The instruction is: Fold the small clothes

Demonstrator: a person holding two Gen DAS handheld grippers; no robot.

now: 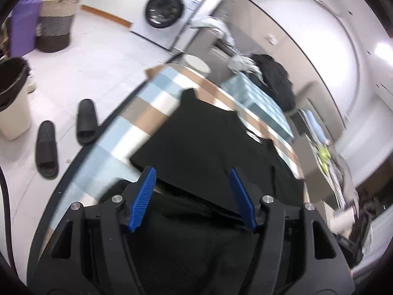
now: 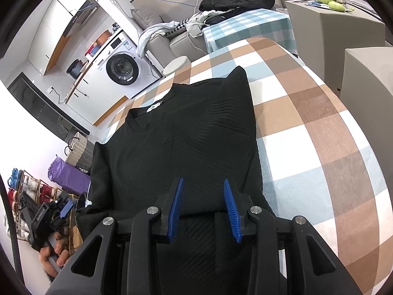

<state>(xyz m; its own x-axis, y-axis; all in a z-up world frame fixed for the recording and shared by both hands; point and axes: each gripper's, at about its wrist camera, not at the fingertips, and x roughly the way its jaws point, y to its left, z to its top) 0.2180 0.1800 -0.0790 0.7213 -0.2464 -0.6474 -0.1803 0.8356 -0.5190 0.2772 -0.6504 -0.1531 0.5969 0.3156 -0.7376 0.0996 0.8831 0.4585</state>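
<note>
Left gripper gaping above black shirt; right gripper also unclenched; black-lined bin standing beside shirt's tabletop.

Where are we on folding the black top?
Done: black top lies flat on the checked table, one sleeve apparently folded in. In hand: nothing. Left gripper and right gripper both stand open over its near hem. Left: the remaining folds.
</note>
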